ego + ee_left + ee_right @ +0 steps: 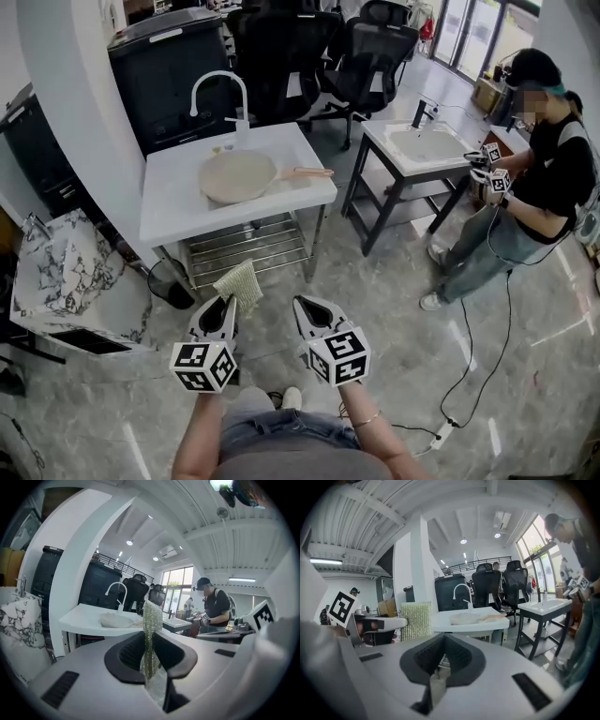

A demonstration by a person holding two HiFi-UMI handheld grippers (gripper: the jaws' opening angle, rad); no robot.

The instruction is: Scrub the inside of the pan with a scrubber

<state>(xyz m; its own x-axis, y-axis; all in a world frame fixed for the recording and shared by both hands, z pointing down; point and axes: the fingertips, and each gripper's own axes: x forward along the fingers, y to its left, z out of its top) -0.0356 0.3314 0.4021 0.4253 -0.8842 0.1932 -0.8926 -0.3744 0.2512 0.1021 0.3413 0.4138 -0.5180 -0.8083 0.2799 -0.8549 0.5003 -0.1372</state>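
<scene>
A beige pan (pixel 236 176) with a wooden handle lies on the white sink table (pixel 173 202), below the faucet (pixel 217 89). Both grippers hang over the floor in front of that table, well short of the pan. My left gripper (pixel 225 303) is shut on a yellow-green scrubber (pixel 240 282), which stands edge-on between its jaws as the scrubber (pixel 151 625) in the left gripper view. My right gripper (pixel 306 306) is beside it, shut with nothing in it. In the right gripper view the pan (pixel 471 618) sits ahead and the scrubber (pixel 416 620) shows at the left.
A second person (pixel 539 178) stands at the right with grippers at another sink table (pixel 422 148). Office chairs (pixel 370 52) and a black cabinet (pixel 173 70) stand behind. A marble-patterned basin (pixel 66 272) is at the left, a dark bin (pixel 169 281) under the table, and a cable (pixel 469 394) on the floor.
</scene>
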